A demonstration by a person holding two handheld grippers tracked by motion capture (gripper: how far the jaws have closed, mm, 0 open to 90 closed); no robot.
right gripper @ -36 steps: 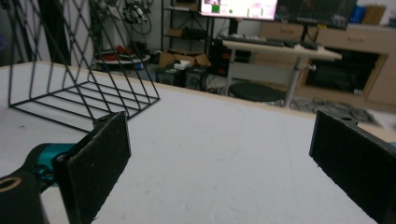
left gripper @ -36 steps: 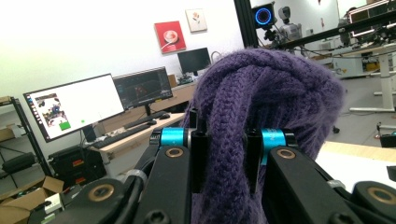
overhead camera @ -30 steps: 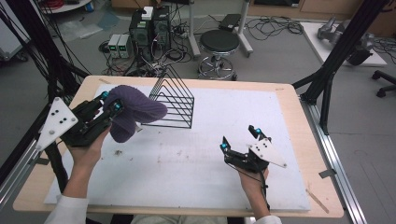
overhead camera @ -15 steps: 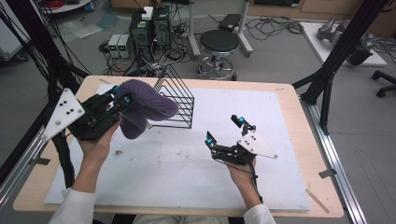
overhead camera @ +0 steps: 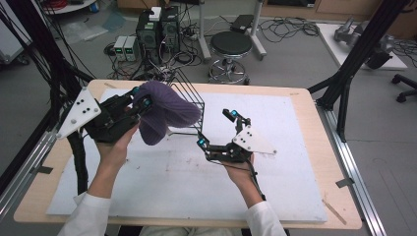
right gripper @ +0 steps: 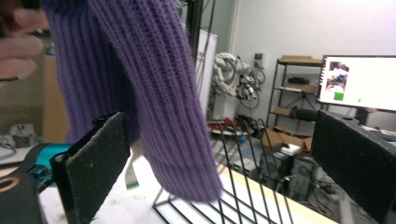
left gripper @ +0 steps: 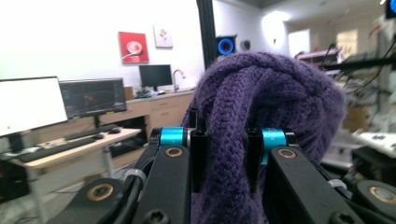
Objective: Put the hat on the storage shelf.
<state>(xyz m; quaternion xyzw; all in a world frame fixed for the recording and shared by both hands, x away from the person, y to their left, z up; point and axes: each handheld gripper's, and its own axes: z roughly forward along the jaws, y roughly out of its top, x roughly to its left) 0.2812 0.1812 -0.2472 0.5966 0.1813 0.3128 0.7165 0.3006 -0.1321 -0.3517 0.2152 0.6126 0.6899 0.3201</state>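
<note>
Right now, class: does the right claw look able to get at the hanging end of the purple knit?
Probably yes. The right claw is open and points at the purple knit, whose free end hangs between its pads in the right gripper view. The wire rack stands just behind but does not block it.

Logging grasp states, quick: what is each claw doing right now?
Left claw: shut on the purple knitted hat.
Right claw: open, holding nothing.

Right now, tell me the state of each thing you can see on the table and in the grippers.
Left gripper: shut on the purple knit hat, held up off the table.
Purple knit hat: pinched, hanging beside the wire rack.
Right gripper: open, empty, jaws spread wide.
Wire rack: standing on the white mat.
</note>
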